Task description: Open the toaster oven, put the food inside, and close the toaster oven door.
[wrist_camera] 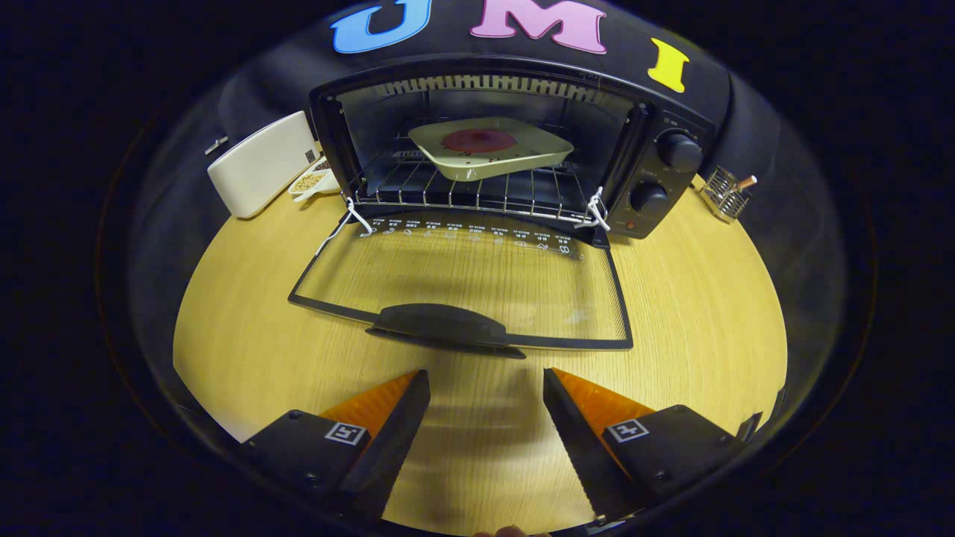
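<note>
With the oven (515, 149) open and the plate (489, 149) of food already on the rack (462, 195) inside, two of the task's three parts look done; what is left, by my judgement, is to shut the door.

From the gripper's view, the door (466, 287) lies folded down flat over the table (694, 313), its glass showing the wood grain through it. Its handle (444, 330) sits at the near edge, just ahead of the fingers and a little toward the left one. The gripper (486, 384) hangs above the table with its fingers spread wide and nothing between them. The plate stands toward the back of the rack, slightly askew, with a dark red round thing in its middle; it seems well clear of the door's swing.

On room: bare table lies on both sides of the door and under the fingers, so an approach to the handle from below or in front looks unhindered. A white box (261, 164) and a small dish (313, 181) sit left of the oven, a wire holder (725, 194) right of it, all well apart from the door. White cord (597, 211) is tied at both hinge corners; it may be worth watching as the door rises. The knobs (677, 151) stand beside the opening, on its right.
</note>
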